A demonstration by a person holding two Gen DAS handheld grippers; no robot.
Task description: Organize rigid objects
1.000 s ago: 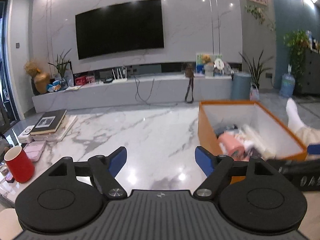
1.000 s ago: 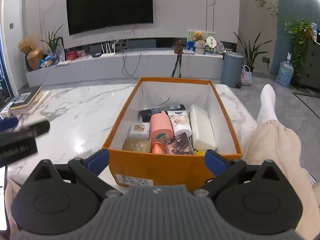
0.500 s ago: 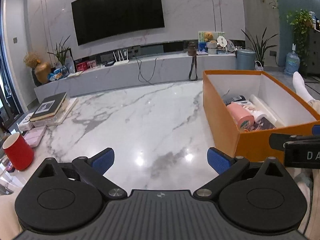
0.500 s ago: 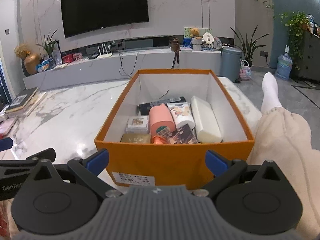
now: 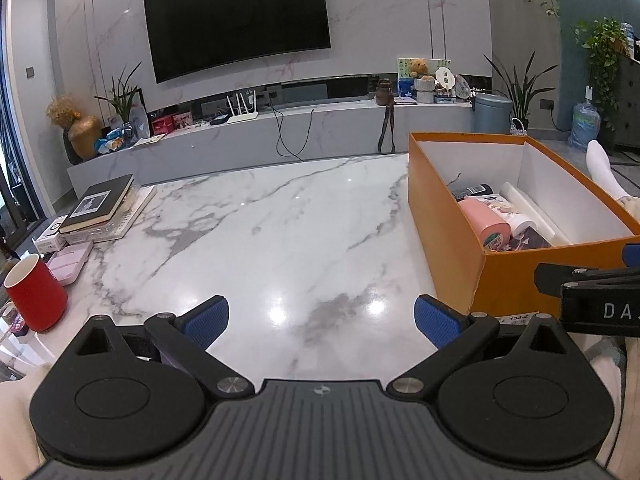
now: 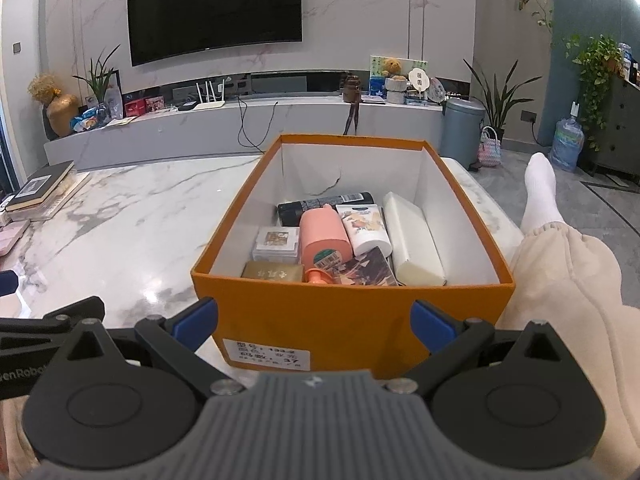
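Note:
An orange box (image 6: 344, 316) stands on the marble table (image 6: 132, 224) and holds a pink bottle (image 6: 323, 238), a white tube (image 6: 364, 228), a white block (image 6: 412, 240), a black can (image 6: 324, 204) and small packets (image 6: 276, 242). It also shows in the left wrist view (image 5: 440, 208) at the right. My right gripper (image 6: 314, 322) is open and empty, just in front of the box's near wall. My left gripper (image 5: 322, 322) is open and empty over the bare table, left of the box.
A red mug (image 5: 34, 294), a pink case (image 5: 70, 260) and a stack of books (image 5: 100, 208) sit at the table's left edge. A person's leg (image 6: 560, 280) lies right of the box. A TV console (image 6: 240, 124) runs along the far wall.
The left gripper's jaws have opened wider and it has pulled back and left from the box. The right gripper has drawn back a little toward the box's near wall.

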